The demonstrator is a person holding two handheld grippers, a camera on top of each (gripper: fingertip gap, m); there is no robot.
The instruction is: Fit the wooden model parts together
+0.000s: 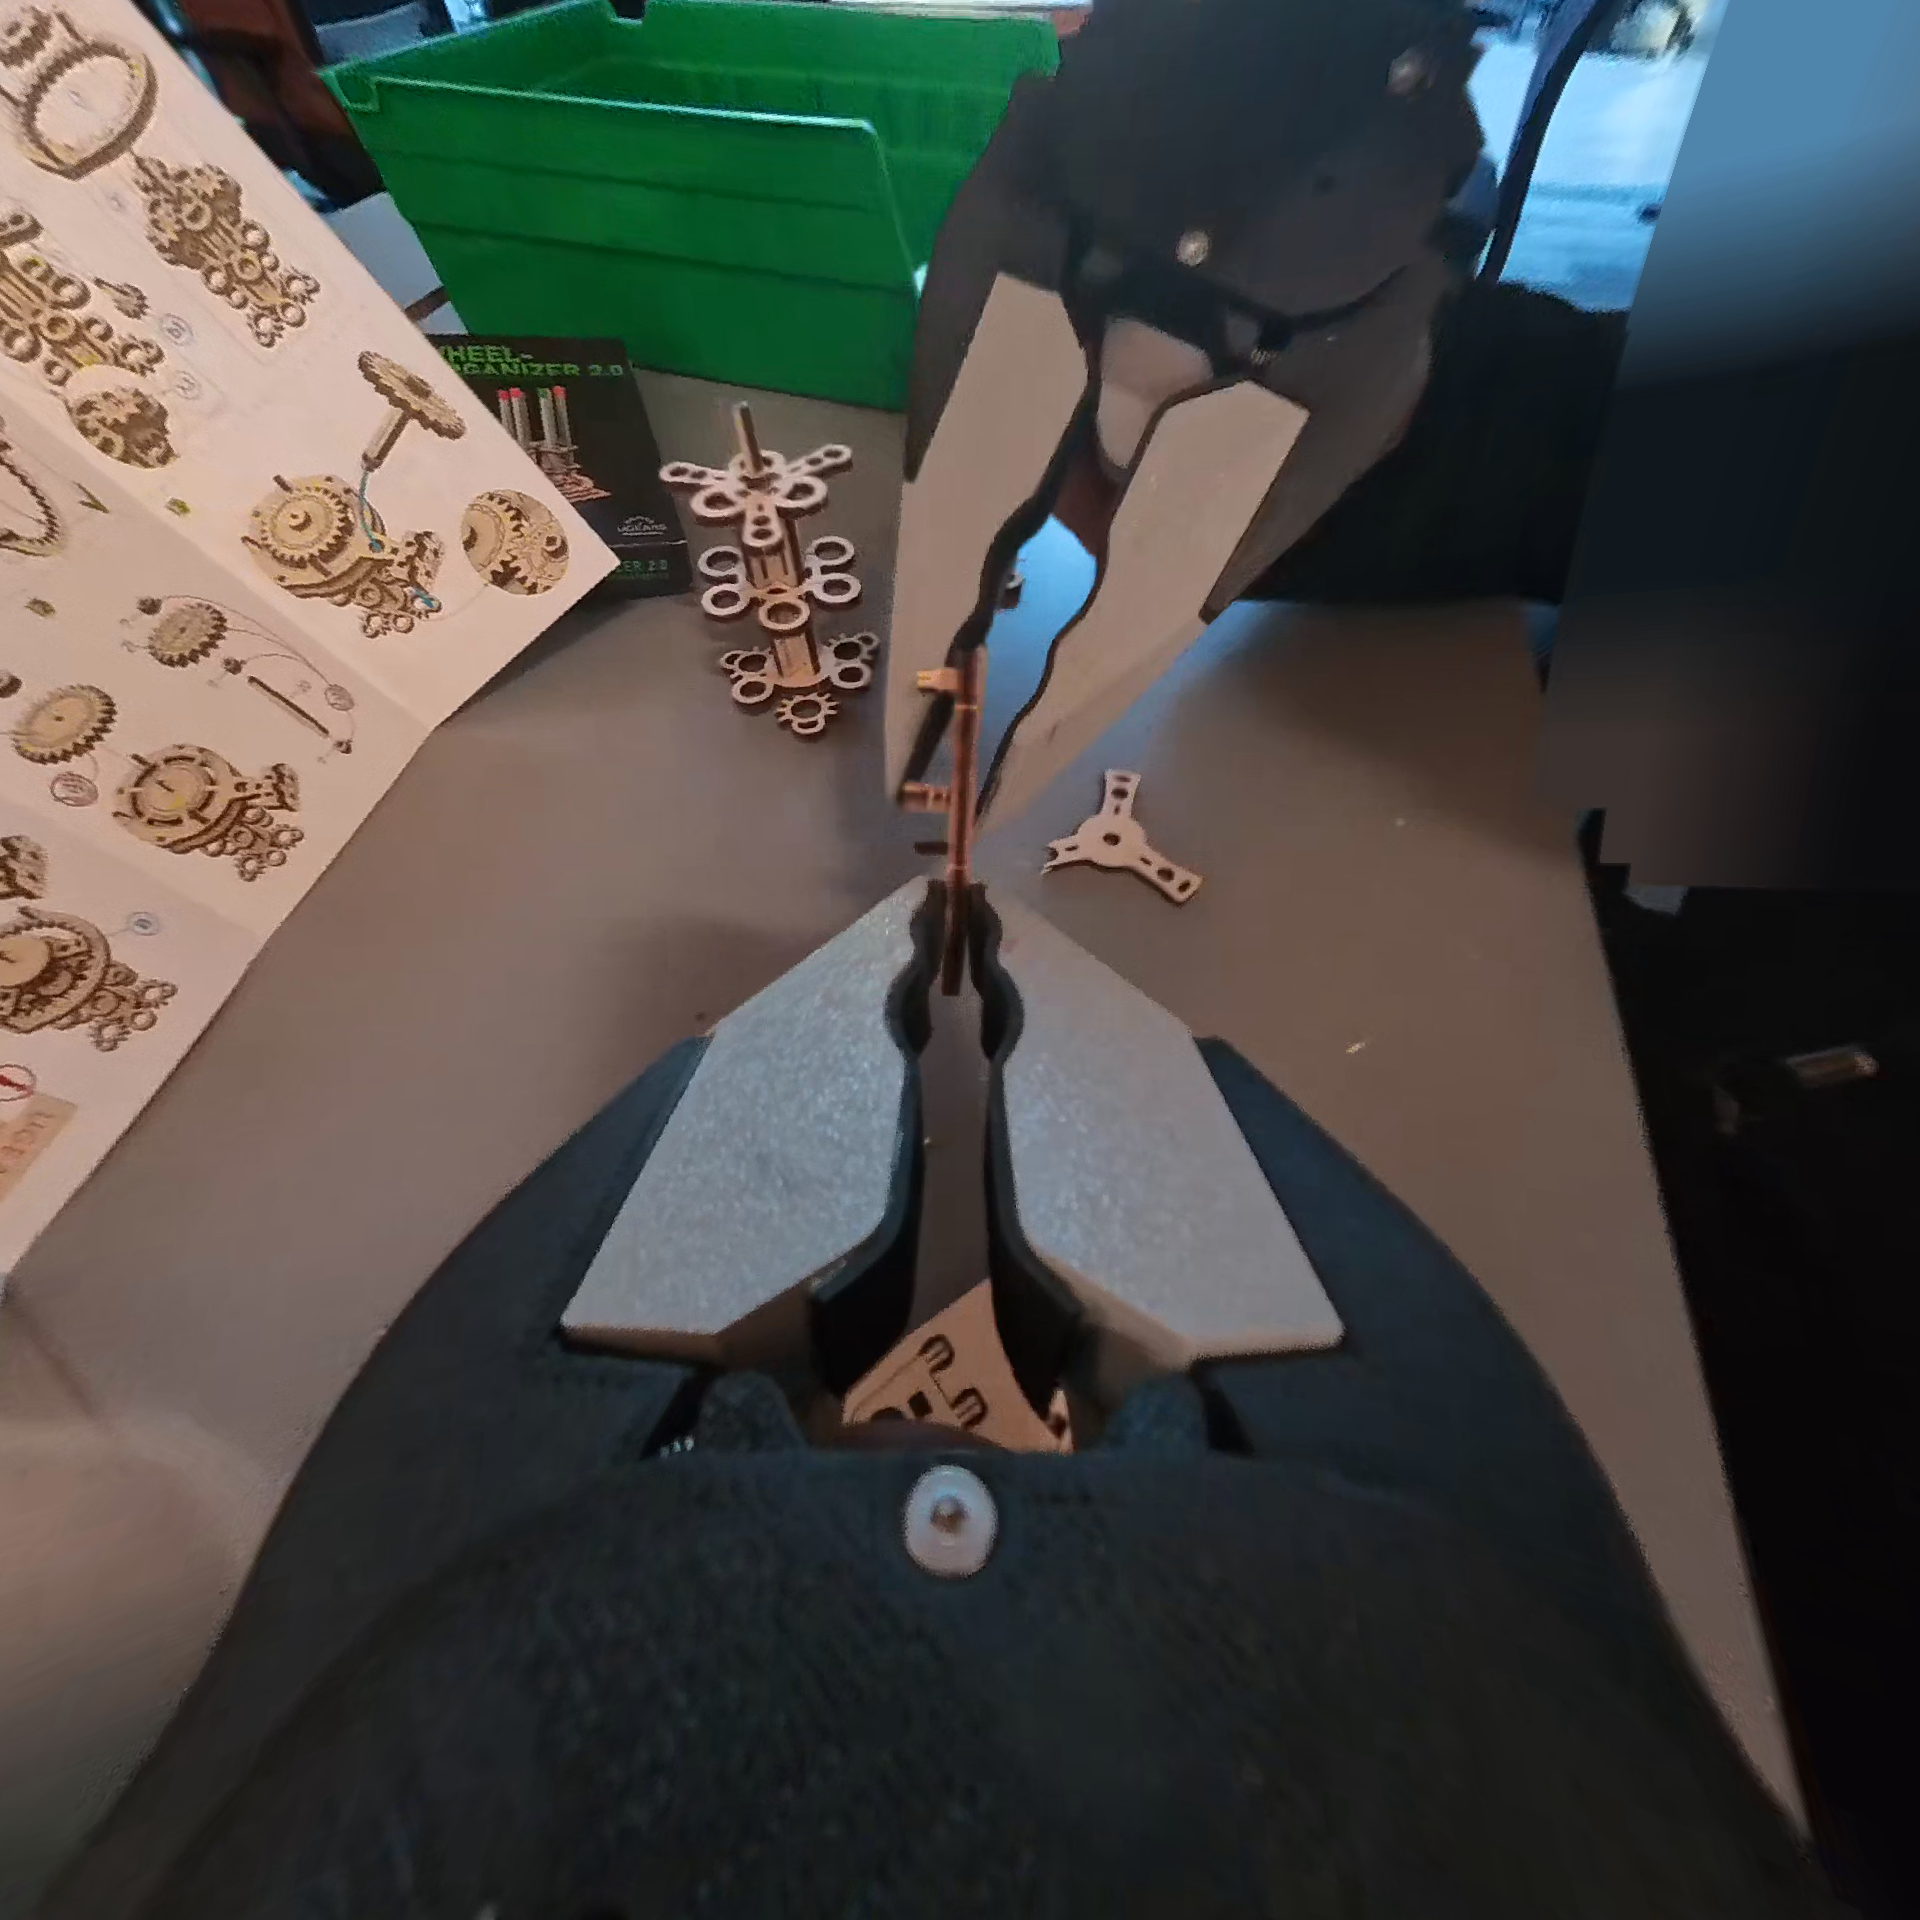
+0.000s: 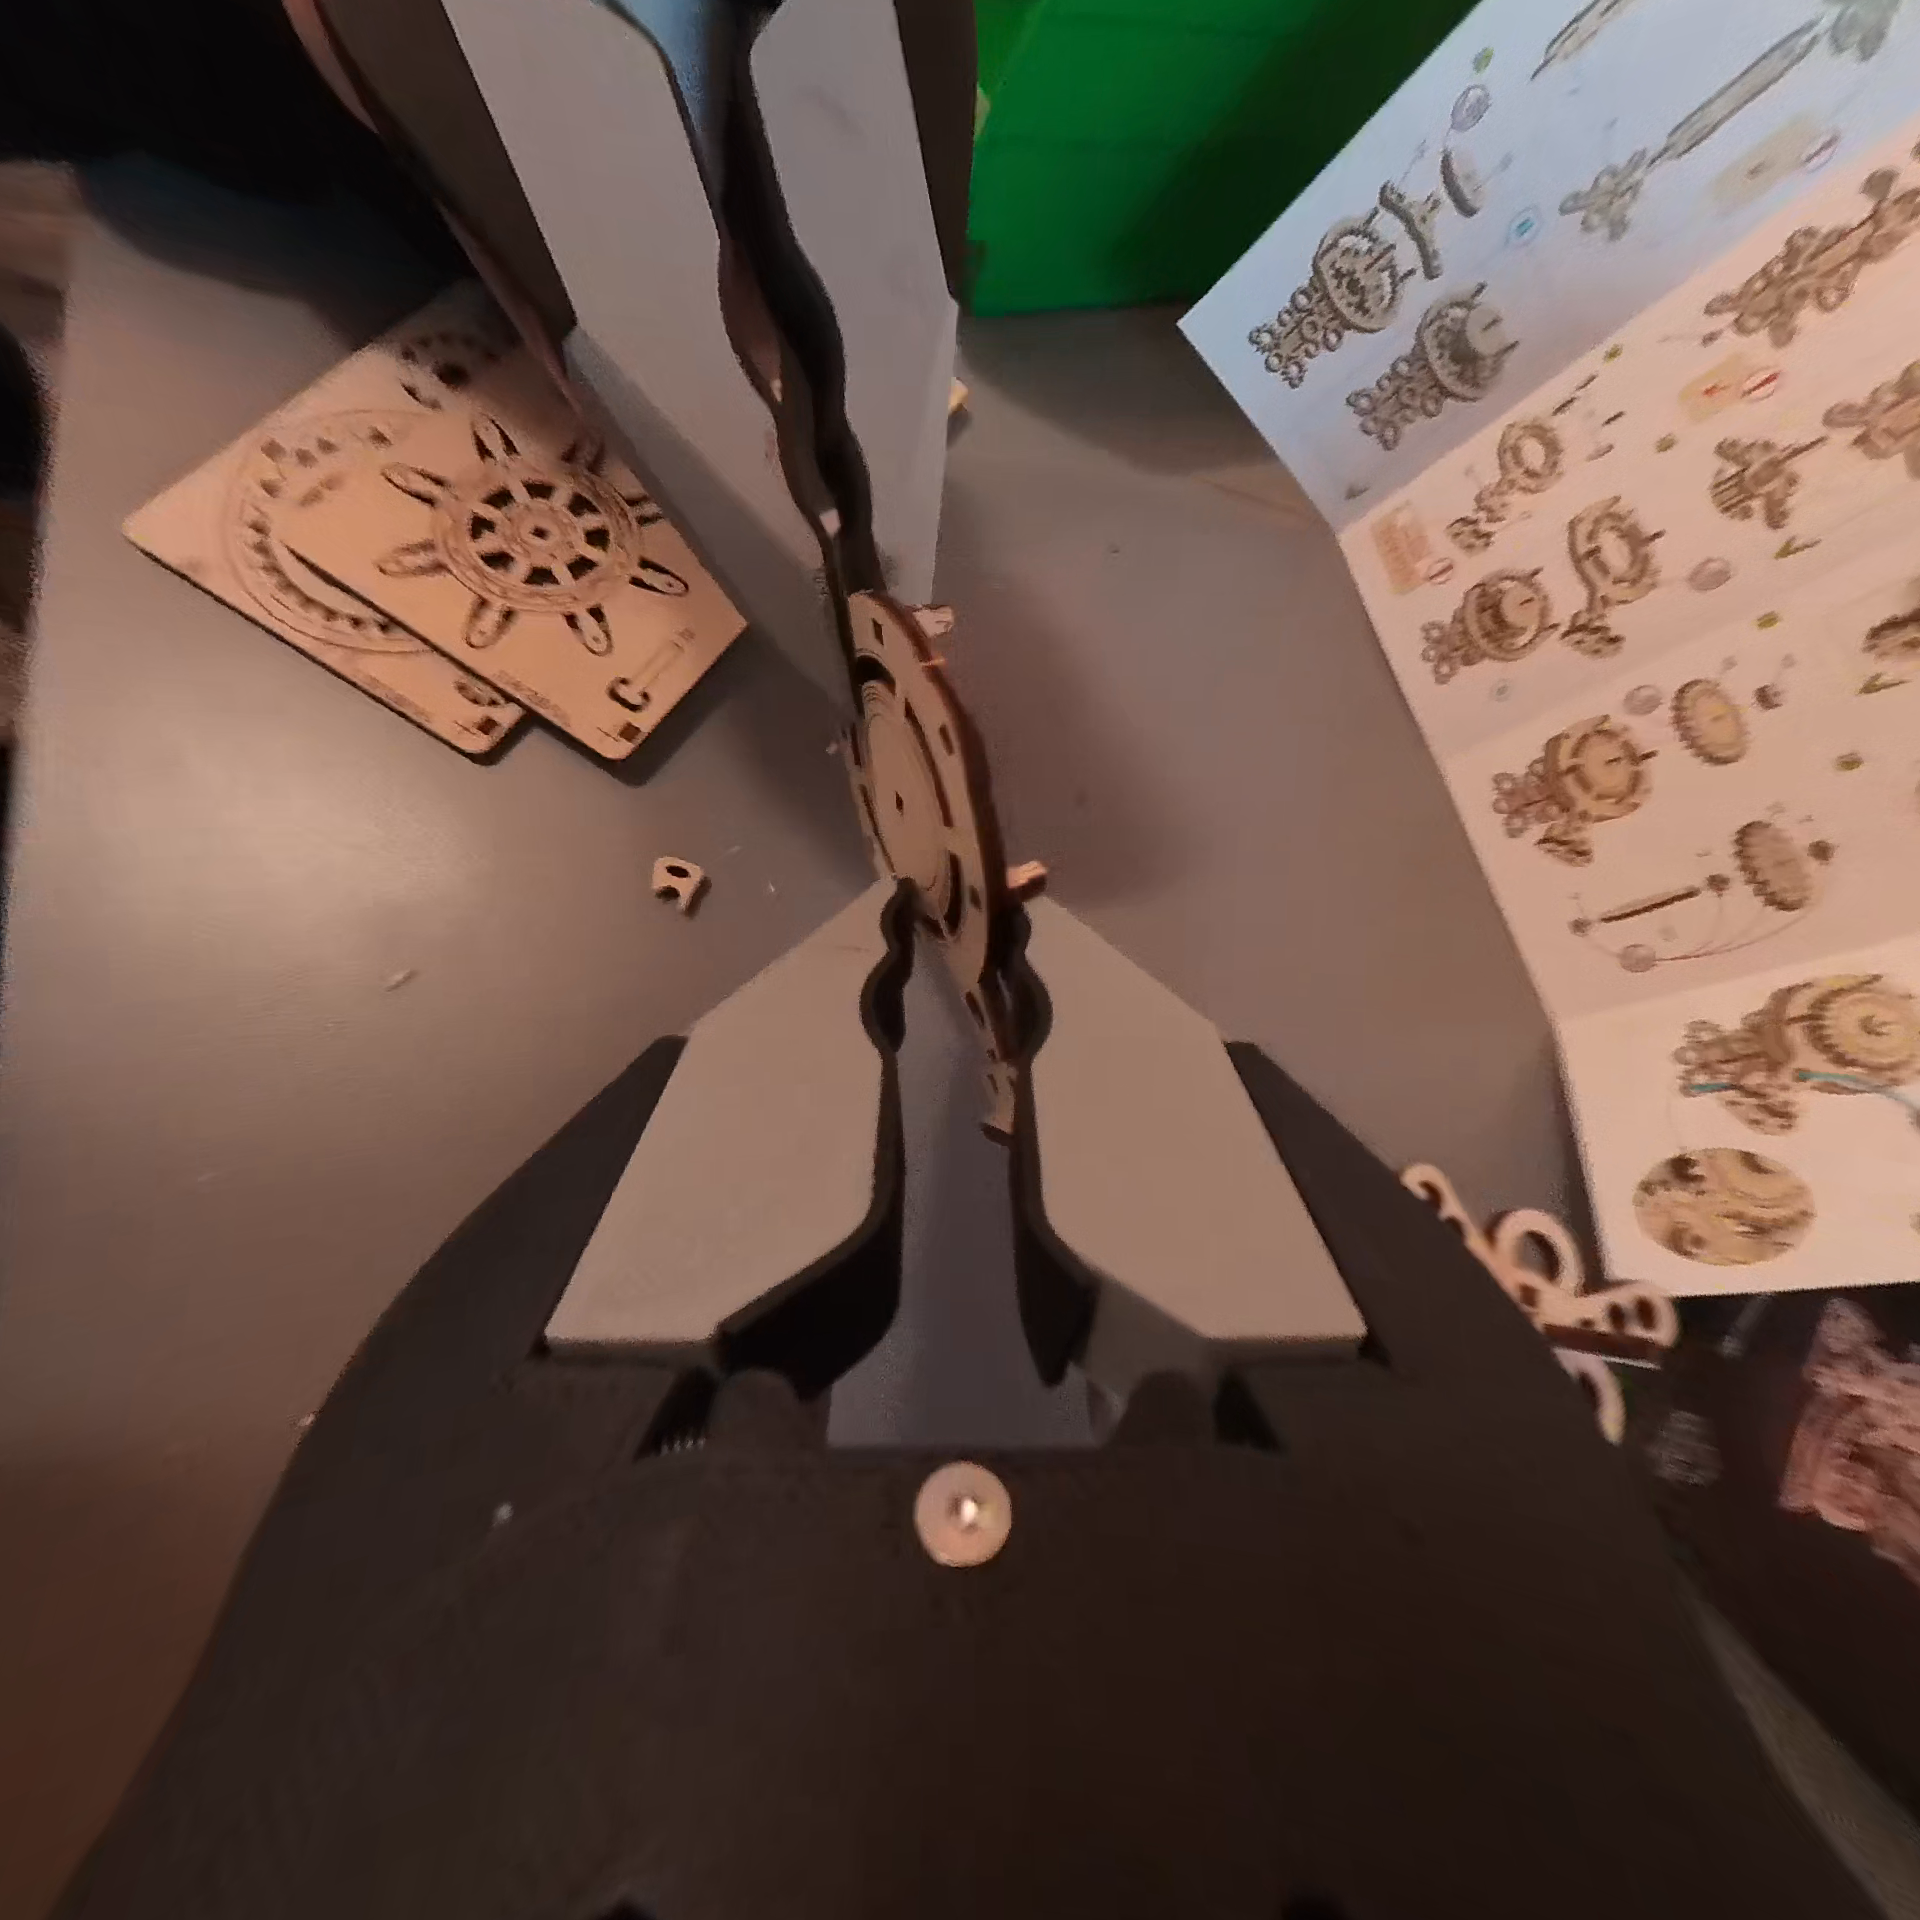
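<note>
Both grippers pinch one wooden disc from opposite sides: the left gripper clamps its near rim, the right gripper the far rim. From the left wrist view the disc is seen edge-on, its face hidden. Beyond stands a ringed wooden tower, half cut off in the other view.

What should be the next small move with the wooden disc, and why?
Probably keep both grips and press the small pegs deeper. The left gripper and the right gripper both pinch the wooden disc from opposite edges above the table, and pegs protrude from one face, seemingly not fully seated.
</note>
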